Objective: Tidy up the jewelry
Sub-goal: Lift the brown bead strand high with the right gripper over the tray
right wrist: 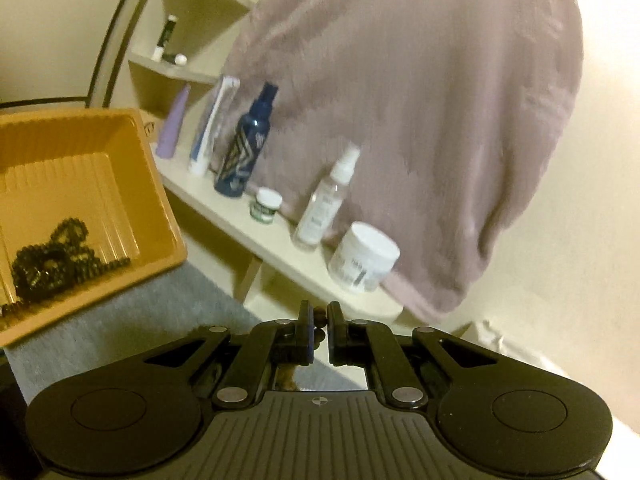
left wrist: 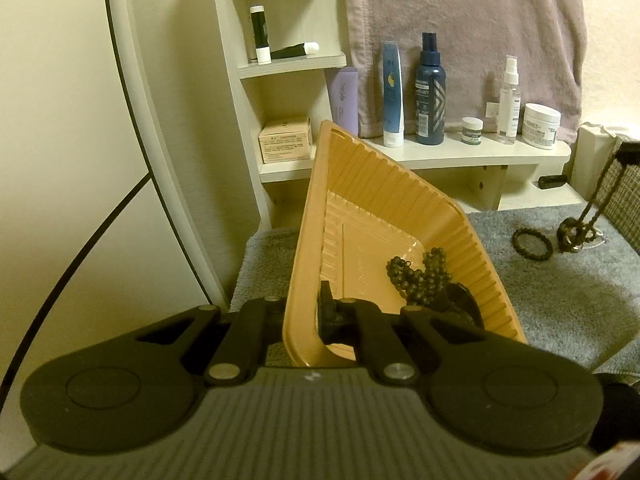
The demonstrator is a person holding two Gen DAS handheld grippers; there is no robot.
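My left gripper (left wrist: 305,314) is shut on the near rim of a tan plastic tray (left wrist: 400,188), which it holds tilted over the grey towel. Several dark bead strands (left wrist: 420,280) lie heaped in the tray's low corner. In the right wrist view, my right gripper (right wrist: 320,330) is shut on a thin dark bead strand (right wrist: 320,322) pinched between its pads. The left wrist view shows that beaded necklace (left wrist: 592,204) hanging taut at the far right, its ring-shaped end (left wrist: 574,234) just above the towel. The tray (right wrist: 156,200) and its beads (right wrist: 48,260) lie to the right gripper's left.
A dark bead bracelet (left wrist: 534,242) lies on the grey towel (left wrist: 560,300). Behind stands a low white shelf (left wrist: 460,152) with bottles, tubes and jars, and a mauve cloth (left wrist: 460,20) hangs above it. A woven basket (left wrist: 624,200) stands at the right edge.
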